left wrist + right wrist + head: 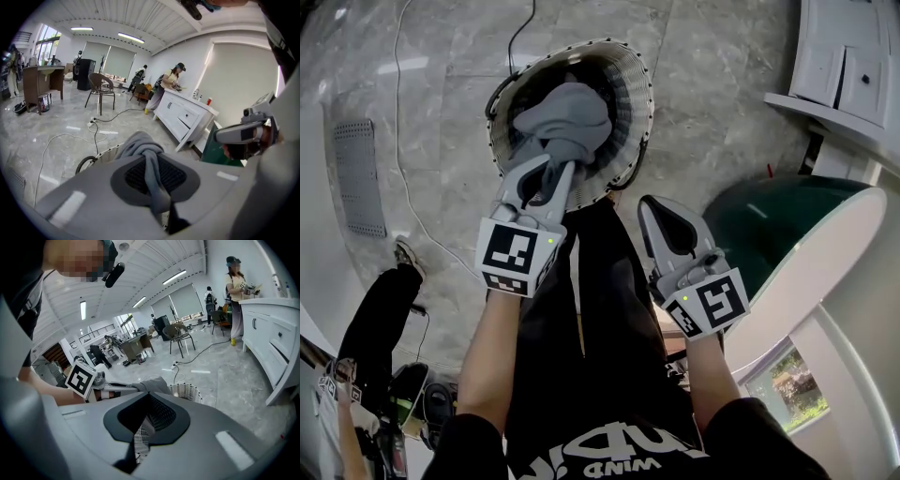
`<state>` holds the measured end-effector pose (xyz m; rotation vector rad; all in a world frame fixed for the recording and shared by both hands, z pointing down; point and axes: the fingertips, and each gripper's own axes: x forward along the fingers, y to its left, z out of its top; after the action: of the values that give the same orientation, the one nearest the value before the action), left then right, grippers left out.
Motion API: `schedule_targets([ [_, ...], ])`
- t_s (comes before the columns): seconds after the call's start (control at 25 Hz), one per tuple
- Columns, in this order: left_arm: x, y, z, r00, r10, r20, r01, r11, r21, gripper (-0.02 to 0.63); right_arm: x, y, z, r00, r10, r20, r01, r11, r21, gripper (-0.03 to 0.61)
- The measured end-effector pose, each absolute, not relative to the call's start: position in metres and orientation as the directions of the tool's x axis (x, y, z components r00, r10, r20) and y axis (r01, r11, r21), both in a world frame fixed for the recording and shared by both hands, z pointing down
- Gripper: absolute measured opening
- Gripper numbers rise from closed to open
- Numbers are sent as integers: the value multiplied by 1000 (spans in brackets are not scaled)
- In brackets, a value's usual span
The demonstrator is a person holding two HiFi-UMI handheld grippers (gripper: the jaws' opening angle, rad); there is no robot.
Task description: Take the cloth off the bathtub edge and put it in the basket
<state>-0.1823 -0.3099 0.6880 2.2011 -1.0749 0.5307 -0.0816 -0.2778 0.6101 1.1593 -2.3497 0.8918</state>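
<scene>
Marble floor, grey-veined, cable trailing across it. We note the left gripper clamped on the grey cloth. One fold runs between its jaws, and the bunched rest sits over the mouth of the round basket, within its rim. The right gripper is beside the left, toward the bathtub, clear of the cloth, jaws together with nothing between them. We cannot tell whether the cloth reaches the basket bottom.
</scene>
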Motion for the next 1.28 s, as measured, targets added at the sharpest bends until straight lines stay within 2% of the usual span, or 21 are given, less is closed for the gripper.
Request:
schedule_targets([
  [0.16,-188,-309,708,535,-539,651,-836,-449,315,45,-83,-275,616,-595,-559,577,-802,457,-385,9],
  [0.24,-188,-305,721,522,-519,677,-845,-420,330,189,-83,-272,620,-595,-556,581,-802,456,-385,9],
  [0.28,-190,-304,725,516,-519,682,-851,-406,334,196,-83,-271,621,-595,-555,581,-802,455,-386,9],
  [0.68,-171,-293,716,557,-494,668,-819,-458,344,196,-80,-265,621,-587,-573,572,-809,440,-390,9],
  [1.04,-184,-275,681,536,-496,683,-832,-449,327,190,-76,-254,595,-597,-565,570,-802,443,-400,9],
  [1.28,-186,-272,632,533,-511,674,-826,-485,286,95,-75,-256,552,-601,-595,533,-799,453,-395,9],
])
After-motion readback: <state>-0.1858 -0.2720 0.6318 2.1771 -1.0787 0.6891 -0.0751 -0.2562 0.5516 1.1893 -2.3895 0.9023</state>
